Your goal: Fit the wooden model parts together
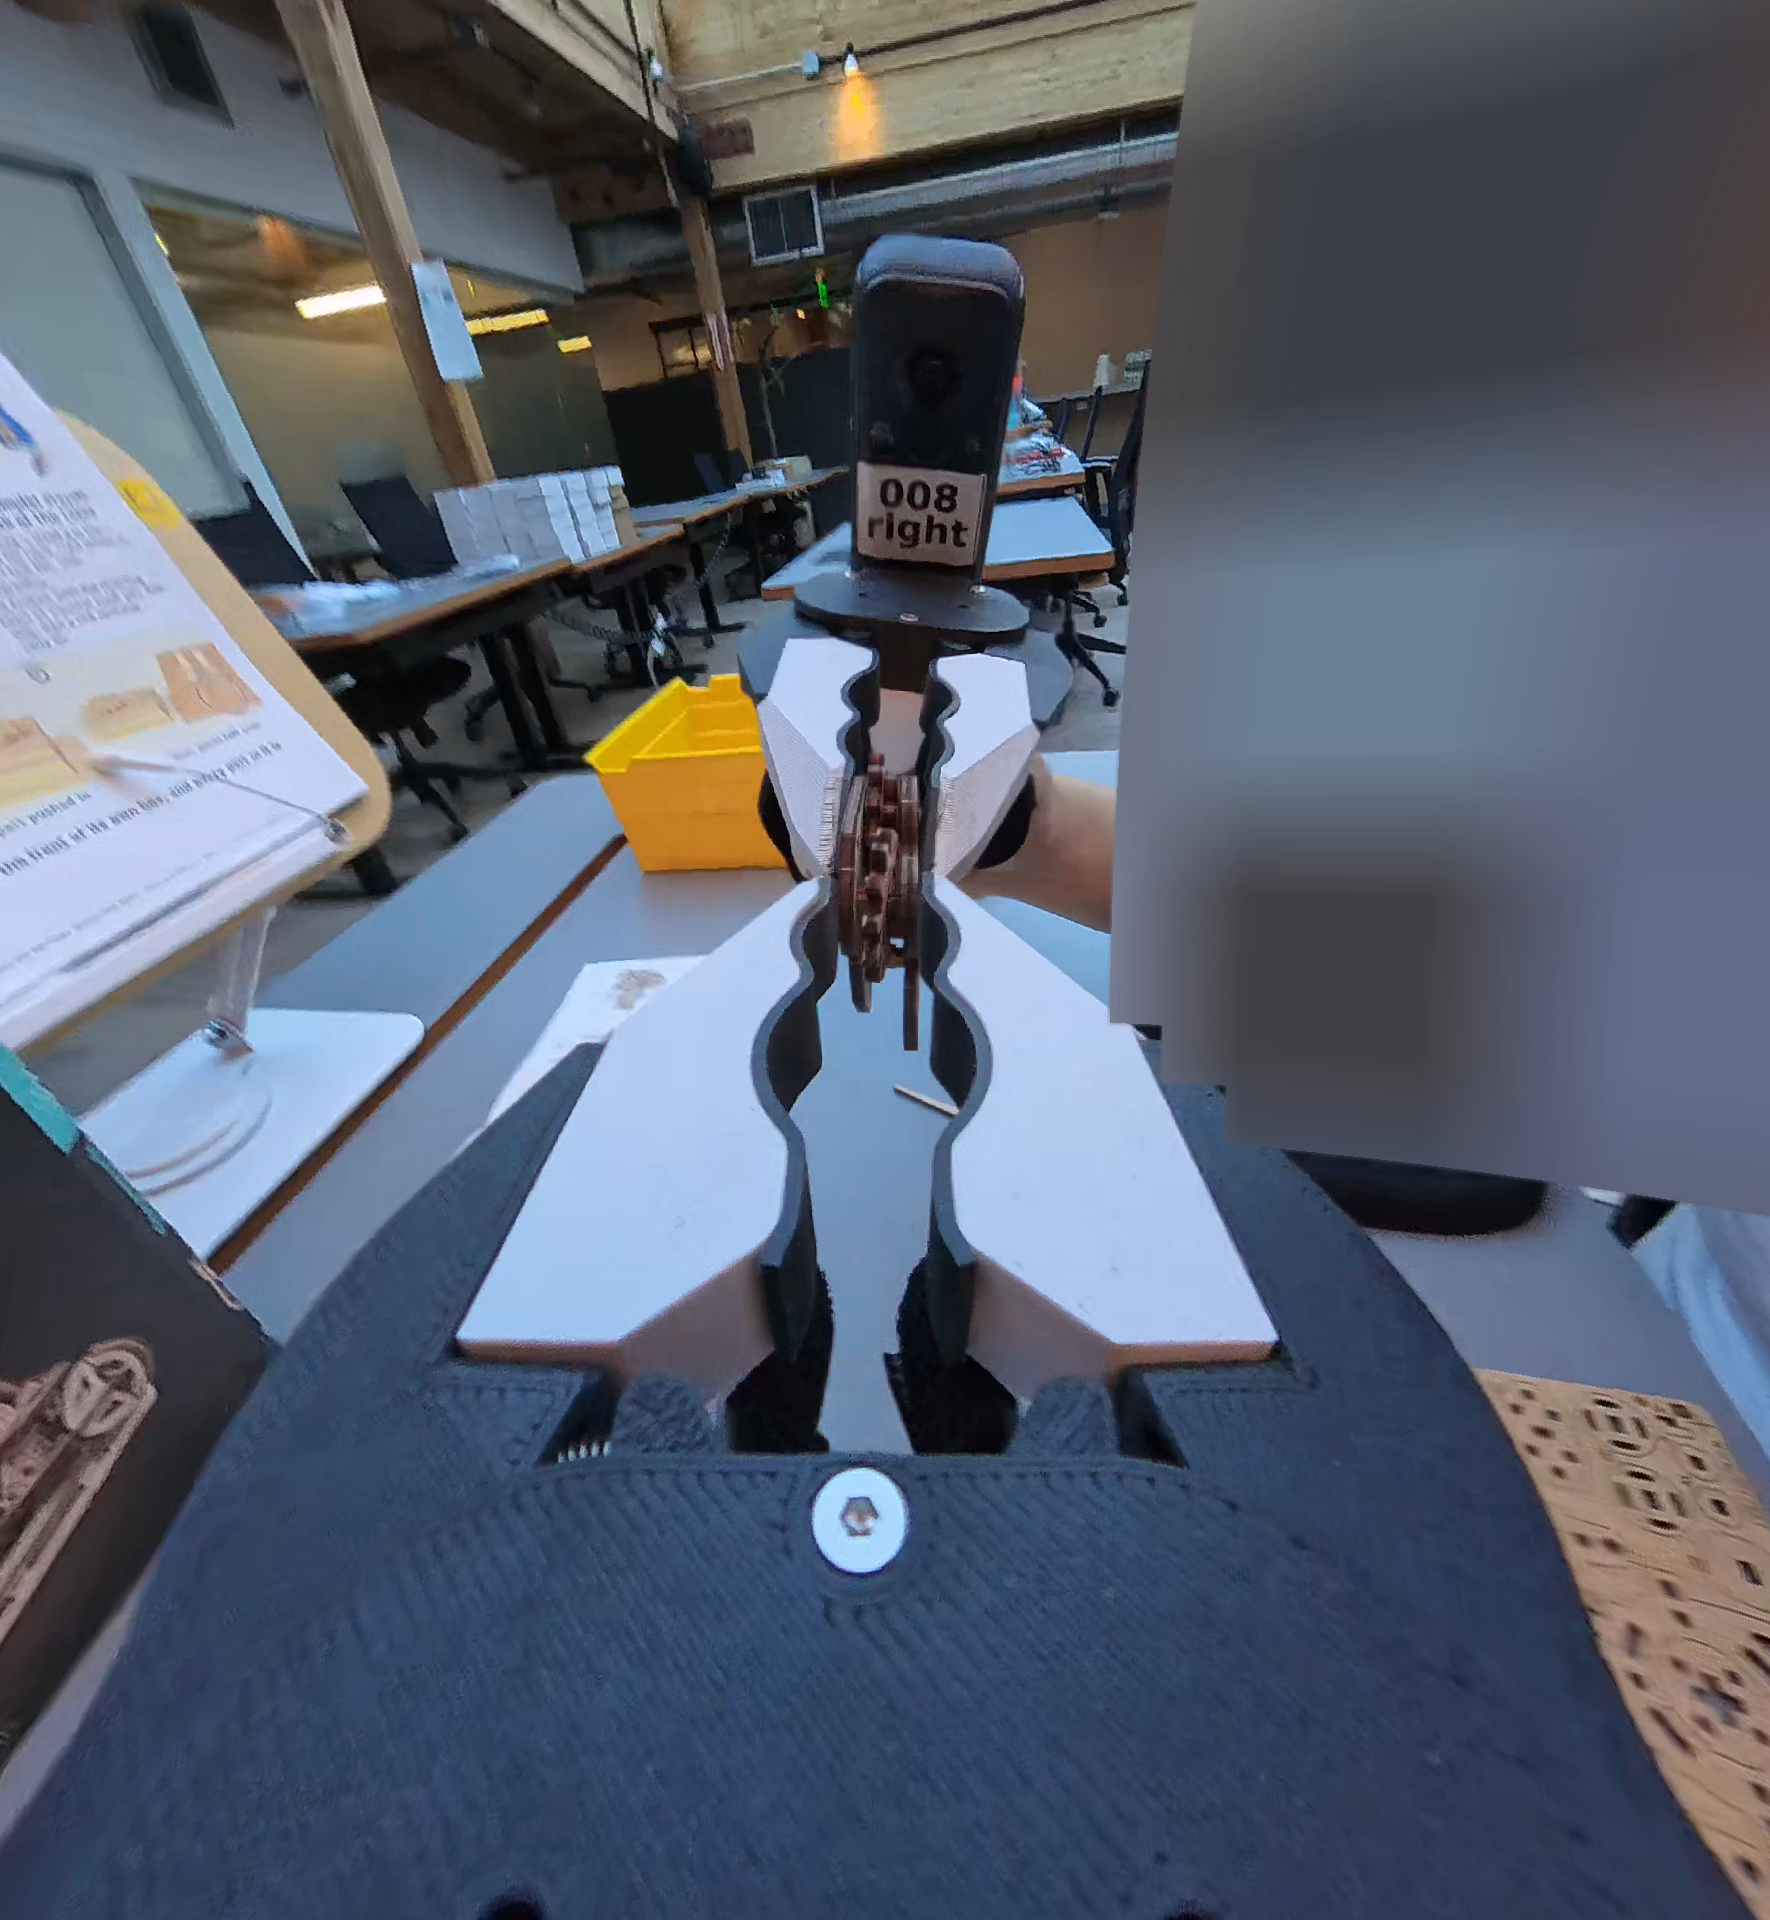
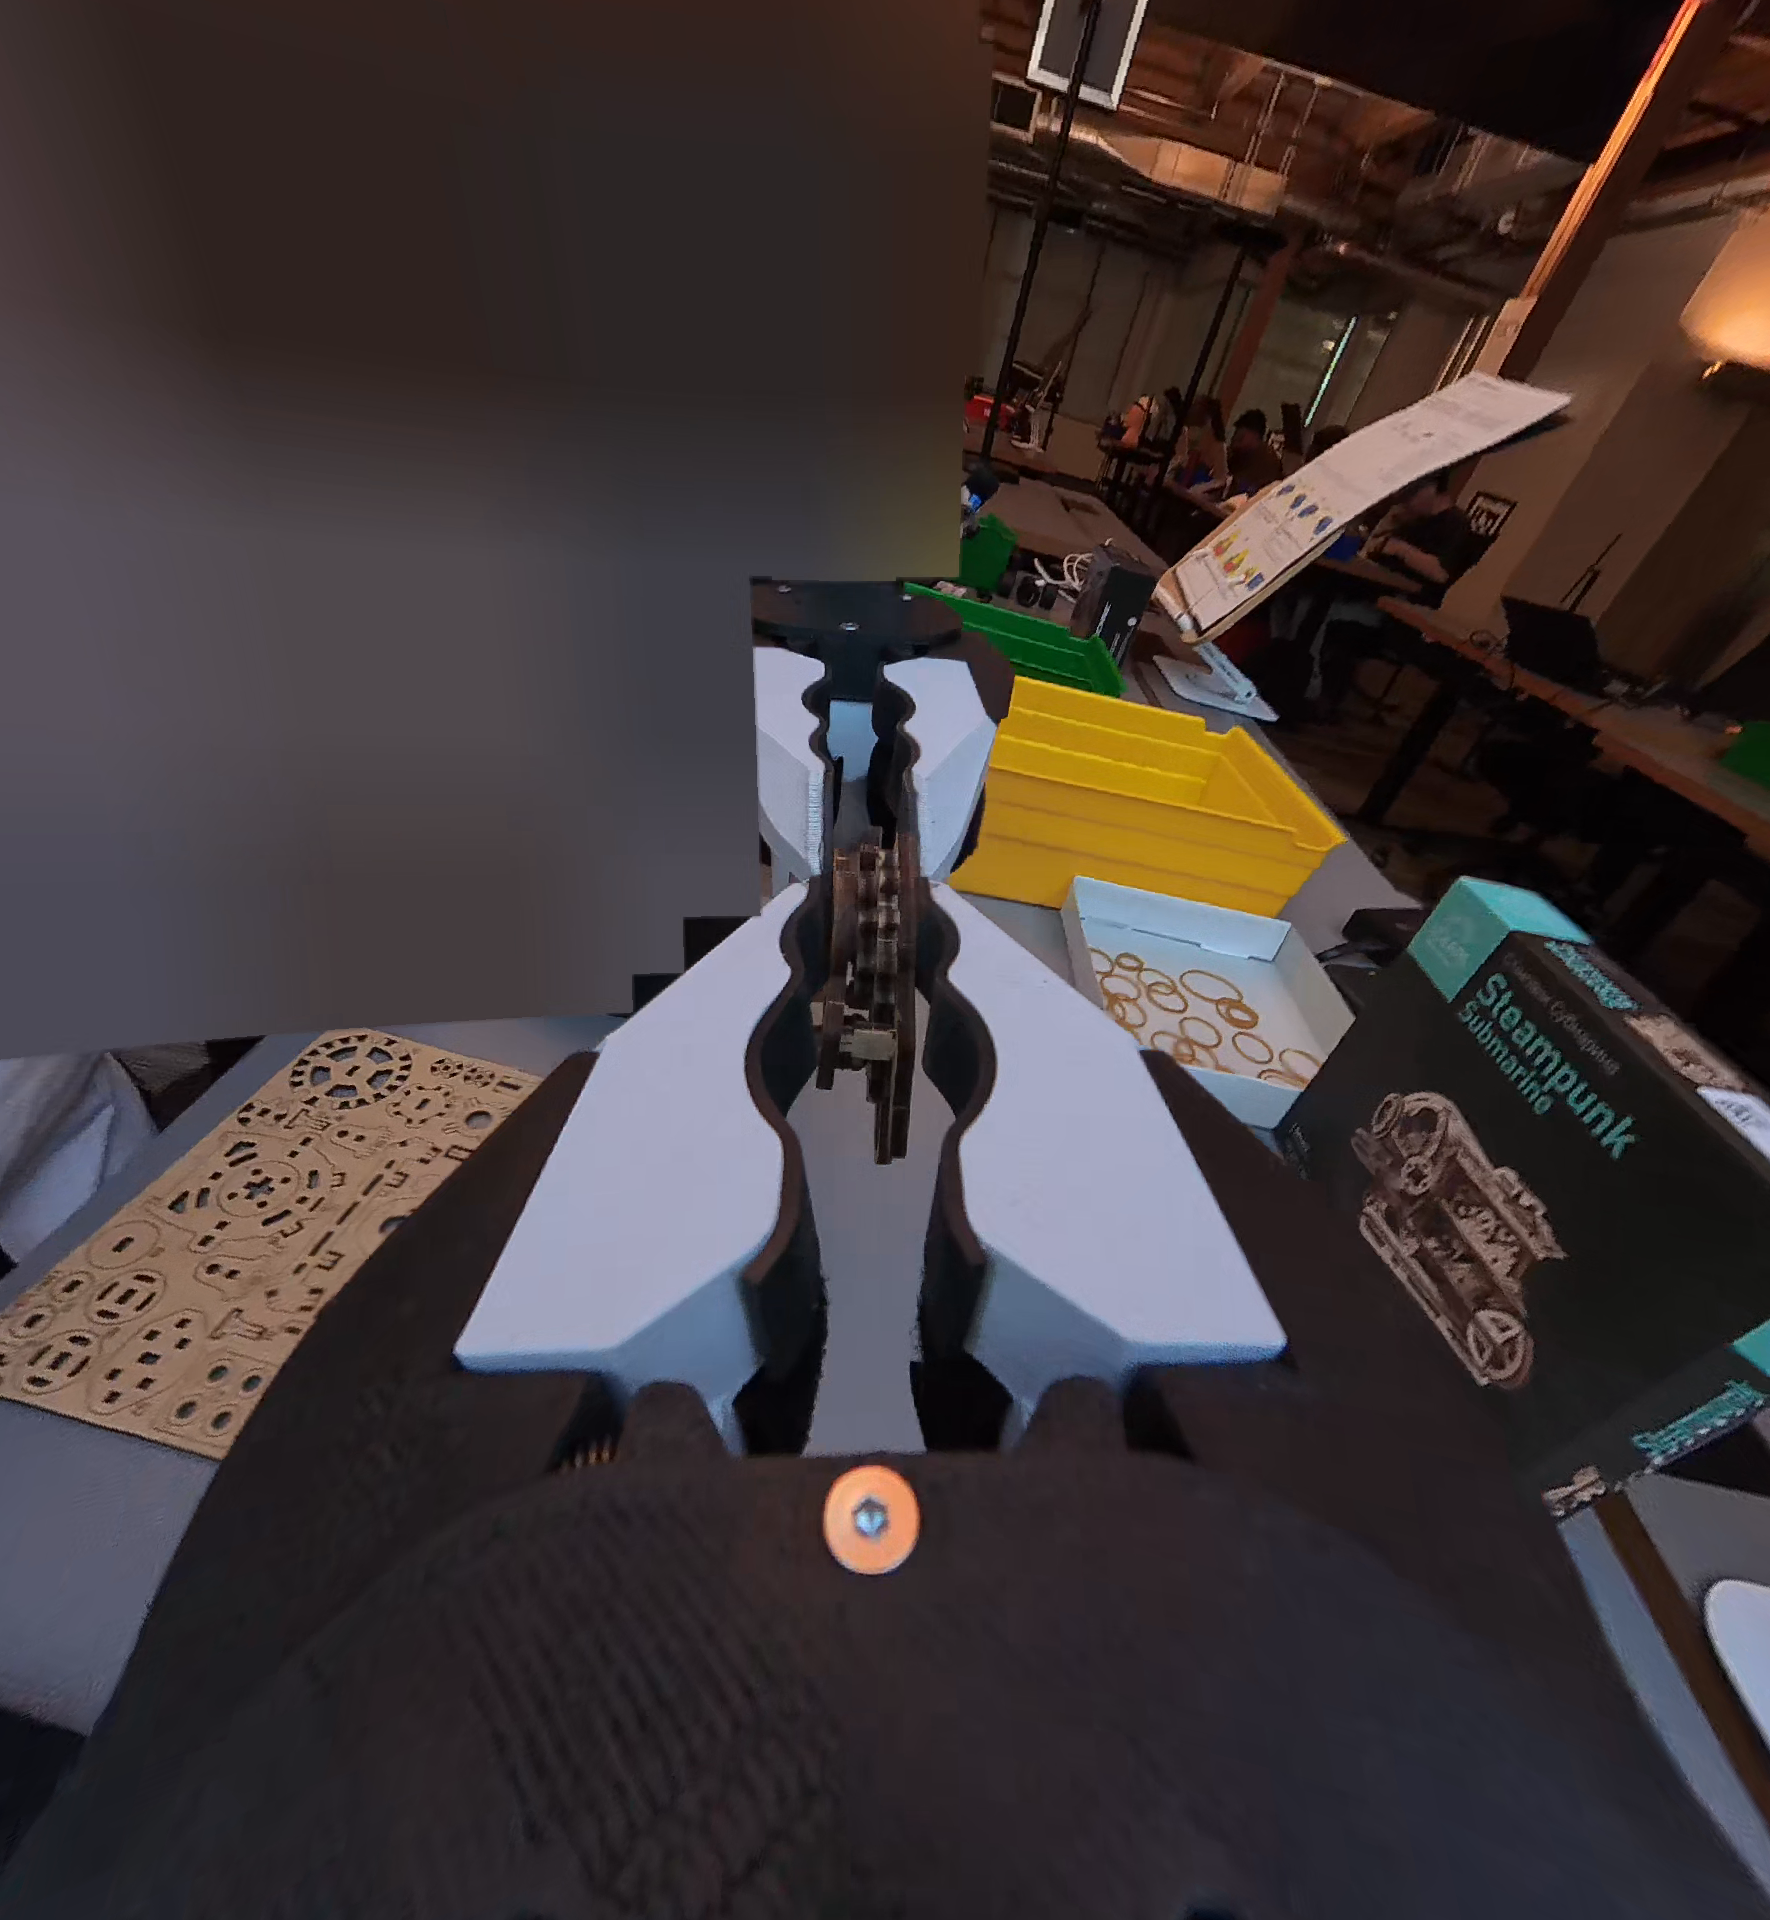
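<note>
A small dark wooden gear assembly (image 1: 876, 925) is held in the air between my two grippers, which face each other tip to tip. My left gripper (image 1: 873, 899) is shut on its near edge, and my right gripper (image 1: 886, 805) is shut on its far edge. In the right wrist view the same assembly (image 2: 865, 997) sits between my right gripper's tips (image 2: 865, 909), with the left gripper (image 2: 860, 821) clamping it from the far side. Several stacked toothed discs show edge-on. A hand (image 1: 1057, 842) holds the right gripper.
A yellow bin (image 2: 1151, 821) and a green bin (image 2: 1026, 634) stand behind. A white tray of rubber bands (image 2: 1193, 987), the dark kit box (image 2: 1546, 1174) and a laser-cut wooden sheet (image 2: 226, 1216) lie on the grey table. An instruction booklet on a stand (image 1: 81, 675) is at the left. A small wooden stick (image 1: 925, 1099) lies below. Only a small space, under 4 cm, lies between the two pairs of fingers.
</note>
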`<state>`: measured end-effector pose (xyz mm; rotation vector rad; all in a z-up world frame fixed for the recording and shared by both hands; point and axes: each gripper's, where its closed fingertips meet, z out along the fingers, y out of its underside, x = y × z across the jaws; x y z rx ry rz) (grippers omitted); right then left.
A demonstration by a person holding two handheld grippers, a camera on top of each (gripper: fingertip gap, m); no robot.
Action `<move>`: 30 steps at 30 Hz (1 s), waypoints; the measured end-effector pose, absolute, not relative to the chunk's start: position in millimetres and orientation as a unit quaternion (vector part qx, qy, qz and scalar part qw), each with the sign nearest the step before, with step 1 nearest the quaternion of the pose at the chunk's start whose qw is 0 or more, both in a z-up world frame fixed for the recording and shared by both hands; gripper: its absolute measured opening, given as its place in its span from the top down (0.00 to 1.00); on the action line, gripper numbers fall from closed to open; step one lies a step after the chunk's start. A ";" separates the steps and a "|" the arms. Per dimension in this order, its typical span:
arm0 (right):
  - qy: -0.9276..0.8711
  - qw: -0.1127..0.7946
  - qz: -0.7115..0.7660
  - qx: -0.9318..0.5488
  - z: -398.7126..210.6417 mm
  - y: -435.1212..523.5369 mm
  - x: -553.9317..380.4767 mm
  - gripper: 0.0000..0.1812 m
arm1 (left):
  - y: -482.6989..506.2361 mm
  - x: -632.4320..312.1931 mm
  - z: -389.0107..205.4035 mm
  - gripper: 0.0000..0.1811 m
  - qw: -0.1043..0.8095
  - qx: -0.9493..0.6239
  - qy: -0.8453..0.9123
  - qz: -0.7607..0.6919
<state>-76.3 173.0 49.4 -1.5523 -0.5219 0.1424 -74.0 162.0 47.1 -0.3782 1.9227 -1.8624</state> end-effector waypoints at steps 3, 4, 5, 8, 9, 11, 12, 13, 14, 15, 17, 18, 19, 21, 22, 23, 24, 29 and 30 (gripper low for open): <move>-0.286 0.710 0.004 -0.643 53.3 168.6 -84.7 0.92 | 160.4 -80.7 47.8 0.93 0.278 -0.087 0.684 -0.668; -0.300 0.720 -0.008 -0.626 55.5 166.7 -88.4 0.92 | 159.7 -83.2 48.3 0.93 0.285 -0.077 0.684 -0.667; -0.309 0.721 -0.014 -0.620 55.6 165.9 -90.6 0.92 | 158.8 -86.6 49.2 0.93 0.284 -0.067 0.684 -0.668; -0.323 0.727 -0.014 -0.605 55.2 163.5 -94.9 0.92 | 157.3 -90.8 48.8 0.93 0.301 -0.046 0.687 -0.660; -0.329 0.730 -0.013 -0.599 54.4 162.1 -95.7 0.92 | 155.9 -92.5 48.9 0.93 0.315 -0.037 0.686 -0.655; -0.338 0.719 -0.011 -0.607 47.9 161.2 -94.3 0.92 | 153.7 -93.2 47.2 0.93 0.348 -0.024 0.693 -0.631; -0.342 0.710 -0.012 -0.616 43.7 161.5 -92.8 0.92 | 153.0 -92.6 44.8 0.93 0.356 -0.022 0.703 -0.616; -0.347 0.702 -0.015 -0.622 41.0 161.3 -91.9 0.92 | 152.5 -91.6 42.5 0.93 0.362 -0.021 0.711 -0.603; -0.350 0.695 -0.020 -0.627 39.3 161.0 -91.4 0.92 | 152.1 -90.7 40.0 0.93 0.364 -0.020 0.718 -0.593; -0.352 0.689 -0.029 -0.633 38.6 161.4 -90.9 0.91 | 152.4 -89.8 38.3 0.93 0.368 -0.019 0.722 -0.585; -0.362 0.677 -0.050 -0.639 39.6 161.2 -93.6 0.91 | 152.2 -88.2 33.8 0.93 0.373 -0.017 0.732 -0.570; -0.364 0.667 -0.070 -0.646 38.7 162.7 -92.5 0.91 | 152.0 -86.5 29.7 0.93 0.373 -0.018 0.742 -0.557; -0.373 0.652 -0.083 -0.655 35.3 162.8 -93.0 0.92 | 151.8 -85.1 26.7 0.93 0.377 -0.017 0.748 -0.547; -0.374 0.628 -0.094 -0.676 31.0 163.4 -90.7 0.92 | 151.7 -83.4 21.9 0.93 0.373 -0.019 0.757 -0.536; -0.369 0.619 -0.089 -0.687 30.3 163.5 -89.6 0.92 | 152.1 -82.3 21.0 0.93 0.365 -0.026 0.760 -0.537; -0.363 0.613 -0.085 -0.697 30.1 163.5 -88.8 0.92 | 151.6 -81.7 20.8 0.93 0.356 -0.030 0.760 -0.543; -0.354 0.603 -0.084 -0.710 27.9 164.8 -86.0 0.93 | 152.1 -80.3 20.0 0.93 0.350 -0.035 0.760 -0.546; -0.247 0.598 0.035 -0.762 11.9 173.8 -62.6 0.93 | 159.6 -61.0 4.9 0.93 0.286 -0.120 0.765 -0.565; -0.206 0.612 0.084 -0.759 8.9 177.9 -55.0 0.93 | 164.0 -56.0 1.9 0.93 0.251 -0.152 0.760 -0.580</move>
